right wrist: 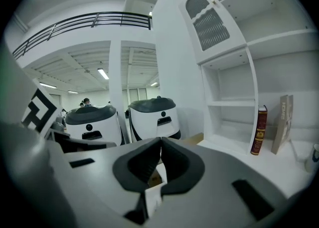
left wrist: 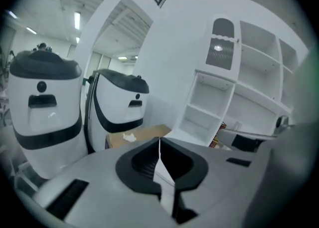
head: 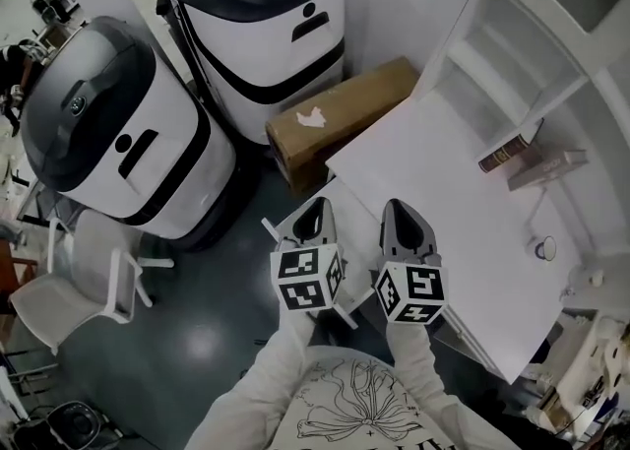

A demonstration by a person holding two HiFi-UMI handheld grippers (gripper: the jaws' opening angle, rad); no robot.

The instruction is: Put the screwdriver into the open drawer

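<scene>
Two closed grippers, two white machines, two books

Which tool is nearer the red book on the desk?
Right. The right tool is beside the desk, below-left of the book; the left tool sits farther left.

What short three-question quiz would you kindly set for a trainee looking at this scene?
1. True or false: the left hand-held gripper grips a screwdriver.
2. What lies beside the white desk? A) brown cardboard box B) blue plastic bucket C) green crate
3. How many white-and-black rounded machines stand on the dark grey floor?
Key: 1 false, its jaws are shut and empty; 2 A; 3 two.
</scene>
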